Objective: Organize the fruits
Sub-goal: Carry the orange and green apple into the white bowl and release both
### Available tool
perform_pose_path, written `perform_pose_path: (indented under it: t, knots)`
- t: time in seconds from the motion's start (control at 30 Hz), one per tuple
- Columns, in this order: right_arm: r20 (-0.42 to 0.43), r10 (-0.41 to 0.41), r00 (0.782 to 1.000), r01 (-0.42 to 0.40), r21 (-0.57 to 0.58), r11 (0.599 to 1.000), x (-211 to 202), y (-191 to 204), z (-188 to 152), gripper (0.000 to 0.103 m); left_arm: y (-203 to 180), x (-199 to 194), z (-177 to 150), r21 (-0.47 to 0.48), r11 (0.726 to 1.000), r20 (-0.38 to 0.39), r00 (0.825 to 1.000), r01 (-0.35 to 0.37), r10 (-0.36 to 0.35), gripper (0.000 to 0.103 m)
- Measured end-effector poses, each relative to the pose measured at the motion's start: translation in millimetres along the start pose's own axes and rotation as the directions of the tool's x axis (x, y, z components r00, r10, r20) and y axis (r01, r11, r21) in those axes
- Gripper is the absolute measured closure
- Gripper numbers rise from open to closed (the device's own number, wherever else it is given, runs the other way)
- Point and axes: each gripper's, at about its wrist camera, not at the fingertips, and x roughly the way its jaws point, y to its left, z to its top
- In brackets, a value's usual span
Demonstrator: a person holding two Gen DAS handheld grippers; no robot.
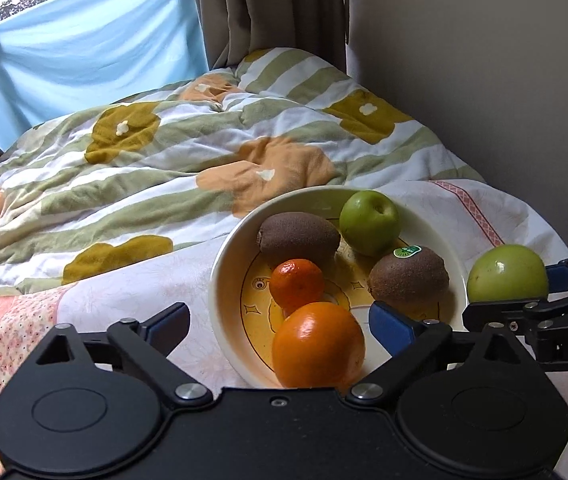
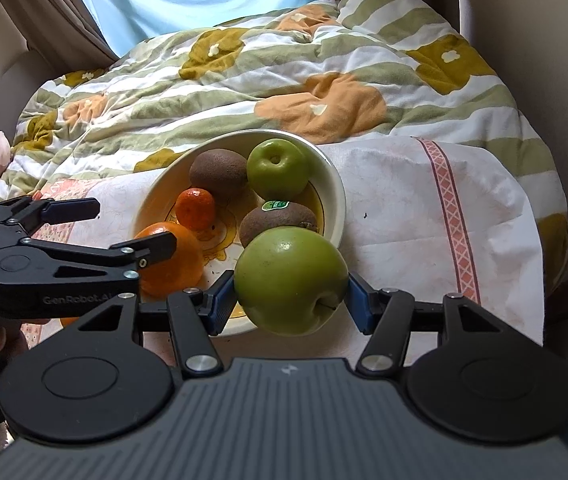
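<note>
My right gripper point(image 2: 289, 300) clamps a round green apple point(image 2: 289, 280) low in frame, my wide-open left gripper point(image 1: 280, 326) straddles the glossy orange point(image 1: 317, 346), so next I lower the apple into the cream ceramic bowl point(image 2: 333, 184).

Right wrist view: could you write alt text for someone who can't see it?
A handheld right gripper clamps a large green apple just above the near rim of a cream bowl on a bed. The bowl holds a big orange, a small orange, two kiwis and a smaller green apple. The left gripper, jaws open, hovers around the big orange.
</note>
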Motion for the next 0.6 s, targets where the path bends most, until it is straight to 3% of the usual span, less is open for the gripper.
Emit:
perform_pose_path:
  t: [0.2, 0.6]
  knots:
    - [-0.001, 0.001, 1.000, -0.001, -0.020, 1.000, 1.5, 8.3, 0.4, 0.030, 17.9, -25.4, -2.6, -0.069, 0.998, 0.017, 1.000, -0.013, 0.014, 0.005]
    - [0.004, 0.031, 1.000, -0.031, -0.137, 0.990, 19.5, 44.8, -2.2, 0.030, 32.9, -58.4, -22.8, -0.104, 0.992, 0.012, 0.998, -0.066, 0.067, 0.005]
